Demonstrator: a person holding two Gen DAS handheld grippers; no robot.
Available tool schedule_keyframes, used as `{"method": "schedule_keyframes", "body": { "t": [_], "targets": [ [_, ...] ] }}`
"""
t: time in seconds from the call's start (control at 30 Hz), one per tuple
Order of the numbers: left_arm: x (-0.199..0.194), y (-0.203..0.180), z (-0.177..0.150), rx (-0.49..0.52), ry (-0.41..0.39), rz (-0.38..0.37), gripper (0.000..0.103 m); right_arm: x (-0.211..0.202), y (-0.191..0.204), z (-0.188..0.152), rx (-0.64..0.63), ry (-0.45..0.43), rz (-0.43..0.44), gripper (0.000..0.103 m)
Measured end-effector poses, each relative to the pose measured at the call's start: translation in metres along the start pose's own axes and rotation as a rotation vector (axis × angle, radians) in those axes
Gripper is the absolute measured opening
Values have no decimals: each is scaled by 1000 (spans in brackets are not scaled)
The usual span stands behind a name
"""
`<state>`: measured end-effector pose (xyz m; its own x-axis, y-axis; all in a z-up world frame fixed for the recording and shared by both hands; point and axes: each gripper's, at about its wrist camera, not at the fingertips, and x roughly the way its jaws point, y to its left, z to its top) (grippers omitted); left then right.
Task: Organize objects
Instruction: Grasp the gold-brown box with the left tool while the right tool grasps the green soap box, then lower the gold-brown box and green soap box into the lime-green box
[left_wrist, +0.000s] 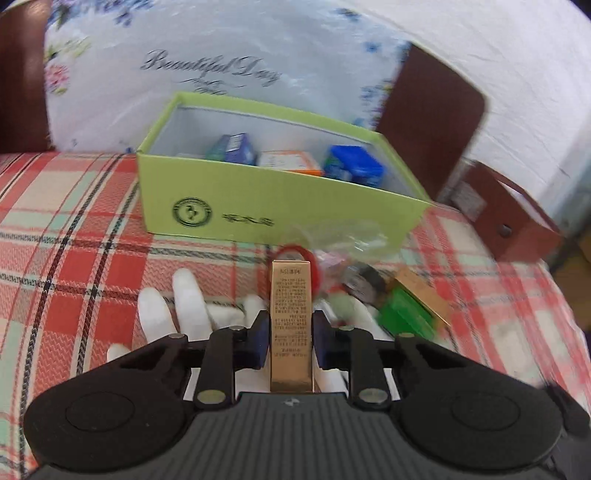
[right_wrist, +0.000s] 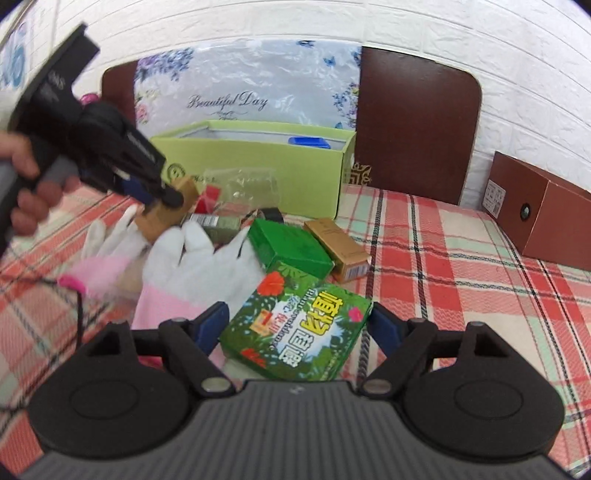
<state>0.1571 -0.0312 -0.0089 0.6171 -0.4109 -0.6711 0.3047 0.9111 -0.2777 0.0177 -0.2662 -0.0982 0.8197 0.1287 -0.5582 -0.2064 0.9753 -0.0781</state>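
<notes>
The flowered cloth propped against the white wall carries the cursive words "Beautiful Day". The light green box in front of it bears a round dark emblem and a short line of characters too blurred to read. The flat green packet shows large yellow Chinese characters over a jungle picture with red flowers; its smaller Latin lettering is not legible.

The gold carton is tall, narrow and shiny, its face covered with dense fine print that cannot be made out. It stands lengthwise between the blue pads of the left gripper, which press on both its sides, so the jaws sit narrow and hold it. In the right wrist view the same carton juts from that gripper above the white gloves, short of the green box.

The right gripper stands wide, its pads flanking the flat packet. Whether they touch its edges cannot be told. The packet lies on the red plaid cloth, partly over a glove cuff.

Just beyond lie a plain green carton and a tan carton, touching. Blue packs sit inside the green box.
</notes>
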Motion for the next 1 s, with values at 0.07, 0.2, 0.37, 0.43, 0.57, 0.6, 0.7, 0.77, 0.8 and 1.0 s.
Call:
{"method": "schedule_keyframes", "body": {
  "t": [0.07,0.2,0.37,0.43,0.57,0.6,0.7,0.77,0.8,1.0],
  "targets": [
    [-20,-8,-15,55,15,-10,25,-2,-1,-6,-20,12,-5,82],
    [-28,-9,-47,82,60,39,25,1,0,-12,8,38,-43,93],
    [-24,2,-61,6,41,84,28,3,1,-14,96,85,-89,97],
    [-28,4,-63,0,37,86,29,0,1,-17,115,97,-114,97],
    [-32,4,-72,-2,44,100,56,-4,-2,-20,178,113,-116,97],
    [-32,3,-74,-1,43,91,58,-3,-3,-21,191,116,-111,97],
    [-29,-2,-77,13,50,75,58,2,0,-20,215,135,-118,97],
    [-25,-5,-77,31,53,78,57,3,2,-19,218,133,-128,94],
    [-24,-4,-77,31,55,82,56,3,3,-19,220,134,-133,90],
    [-17,1,-79,16,58,92,53,4,1,-19,223,132,-152,80]
  ]
}}
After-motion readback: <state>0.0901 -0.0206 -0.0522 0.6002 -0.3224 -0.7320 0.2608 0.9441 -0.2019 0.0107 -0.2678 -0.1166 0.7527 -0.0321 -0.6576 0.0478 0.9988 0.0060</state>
